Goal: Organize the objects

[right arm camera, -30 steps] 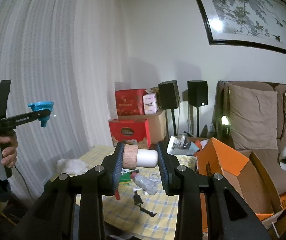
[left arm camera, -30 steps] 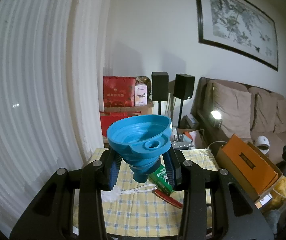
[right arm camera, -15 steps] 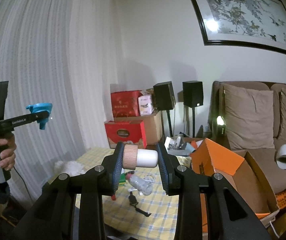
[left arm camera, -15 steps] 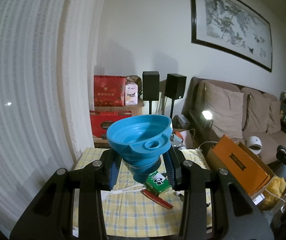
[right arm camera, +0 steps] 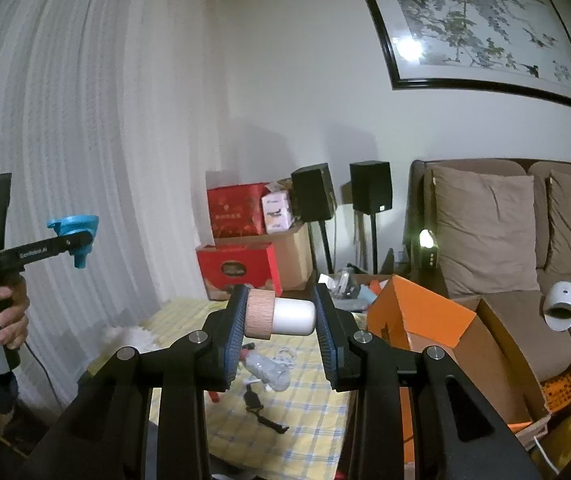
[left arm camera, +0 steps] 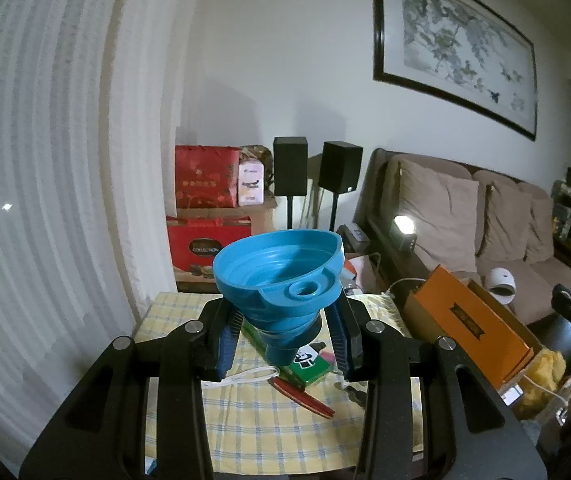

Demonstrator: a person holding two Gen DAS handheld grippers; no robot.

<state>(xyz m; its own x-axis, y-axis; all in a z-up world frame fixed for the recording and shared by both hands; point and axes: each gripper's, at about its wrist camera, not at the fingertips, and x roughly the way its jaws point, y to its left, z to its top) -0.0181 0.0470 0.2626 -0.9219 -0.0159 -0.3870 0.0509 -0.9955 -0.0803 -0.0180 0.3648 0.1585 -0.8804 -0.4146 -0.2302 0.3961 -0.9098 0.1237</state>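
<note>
Left gripper [left arm camera: 283, 338] is clamped on the blue funnel [left arm camera: 281, 280], pads pressing its ribbed cone, wide mouth tilted up and spout pointing down between the fingers. Below and ahead of it lies the yellow checked table [left arm camera: 269, 428], with a green packet [left arm camera: 309, 364] just under the spout. Right gripper [right arm camera: 279, 330] pinches a white bottle with a wooden cap [right arm camera: 281, 316] sideways (cap towards its left finger). An orange box [right arm camera: 425, 320] sits just to its right.
</note>
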